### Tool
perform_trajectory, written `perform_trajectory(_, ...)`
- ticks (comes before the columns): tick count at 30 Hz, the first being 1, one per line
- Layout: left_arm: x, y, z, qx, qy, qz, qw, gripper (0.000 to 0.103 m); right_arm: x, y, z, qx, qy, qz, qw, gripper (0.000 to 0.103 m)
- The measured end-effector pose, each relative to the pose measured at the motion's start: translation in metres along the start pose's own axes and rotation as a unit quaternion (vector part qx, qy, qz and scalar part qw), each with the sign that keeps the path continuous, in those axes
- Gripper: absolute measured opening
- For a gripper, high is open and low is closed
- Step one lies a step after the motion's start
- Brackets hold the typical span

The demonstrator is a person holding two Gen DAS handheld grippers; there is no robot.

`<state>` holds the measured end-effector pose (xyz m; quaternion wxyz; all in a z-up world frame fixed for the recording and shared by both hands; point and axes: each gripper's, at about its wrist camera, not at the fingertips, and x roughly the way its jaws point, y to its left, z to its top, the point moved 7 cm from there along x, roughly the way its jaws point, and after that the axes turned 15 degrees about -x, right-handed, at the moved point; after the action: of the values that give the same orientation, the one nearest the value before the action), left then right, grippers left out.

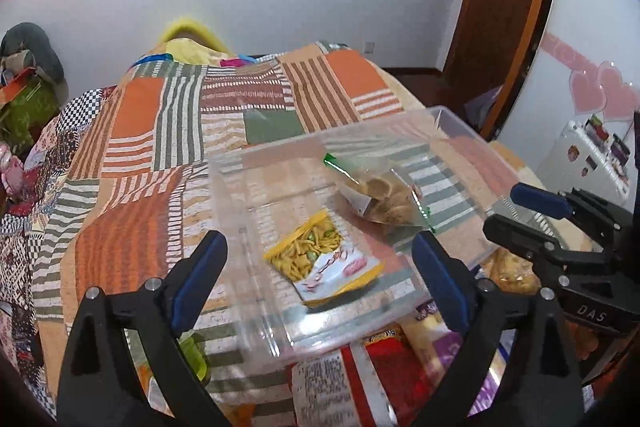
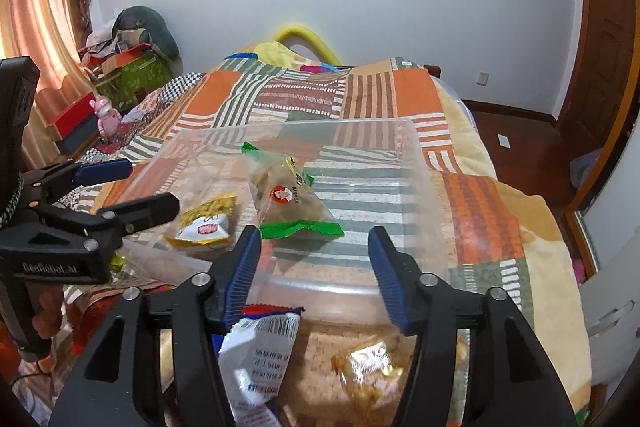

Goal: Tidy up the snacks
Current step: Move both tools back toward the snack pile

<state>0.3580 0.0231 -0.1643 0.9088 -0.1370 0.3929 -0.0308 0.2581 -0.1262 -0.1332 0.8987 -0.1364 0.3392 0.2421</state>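
Note:
A clear plastic bin (image 1: 240, 195) (image 2: 424, 163) sits on a patchwork bedspread. Inside lie a yellow snack packet (image 1: 320, 263) (image 2: 206, 221) and a clear green-edged packet of brown snacks (image 1: 380, 195) (image 2: 286, 201). My left gripper (image 1: 320, 259) is open and empty over the bin's near left corner, above the yellow packet. My right gripper (image 2: 314, 247) is open and empty above the bin's near rim; it also shows in the left wrist view (image 1: 520, 207). The left gripper shows in the right wrist view (image 2: 140, 187).
More packets lie in front of the bin: a red one (image 1: 392, 363), a purple one (image 1: 452, 347), a white and blue one (image 2: 260, 351), a gold one (image 2: 372, 371). The bedspread (image 1: 140, 147) stretches beyond. Boxes (image 2: 120, 67) stand left of the bed; a door (image 1: 500, 7) stands at right.

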Motion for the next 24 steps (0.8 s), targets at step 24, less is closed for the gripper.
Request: perform_trajectory(24, -0.111, 0.06, -0.082, -0.013, 0.006, 0.04, 0.9991, 0.095, -0.058, 0.029, -0.022, -0.001, -0.018, 0.014, 1.0, 0.068)
